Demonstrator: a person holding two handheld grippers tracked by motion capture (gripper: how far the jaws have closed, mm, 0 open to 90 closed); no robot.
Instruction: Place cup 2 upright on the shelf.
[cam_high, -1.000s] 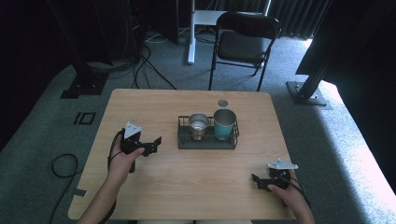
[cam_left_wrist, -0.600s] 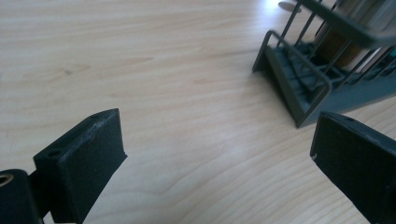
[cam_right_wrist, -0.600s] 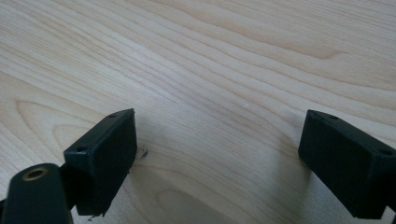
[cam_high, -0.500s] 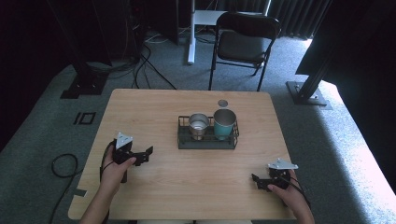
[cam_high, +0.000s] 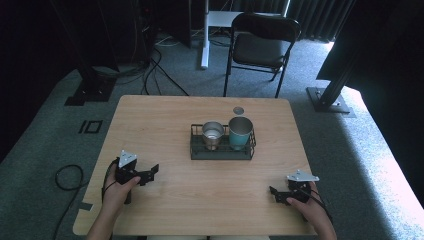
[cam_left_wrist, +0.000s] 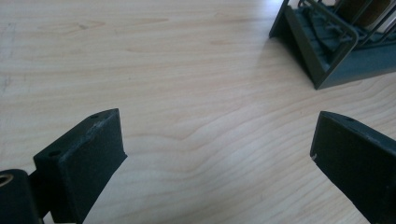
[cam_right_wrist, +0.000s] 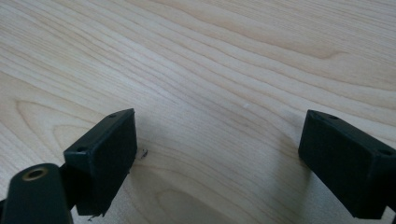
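2 tools: both held low over the desk (cam_high: 200, 107), each with jaws apart and nothing between them.
Left tool (cam_high: 150, 175): near the desk's front left, pointed toward the wire rack (cam_high: 222, 150).
Right tool (cam_high: 274, 192): near the front right edge, well apart from the rack.
Rack contents: 1 steel cup (cam_high: 213, 135) beside 1 teal cup (cam_high: 240, 132), both upright, at the desk's middle.
Rack corner: seen at upper right in the left gripper view (cam_left_wrist: 322, 60).
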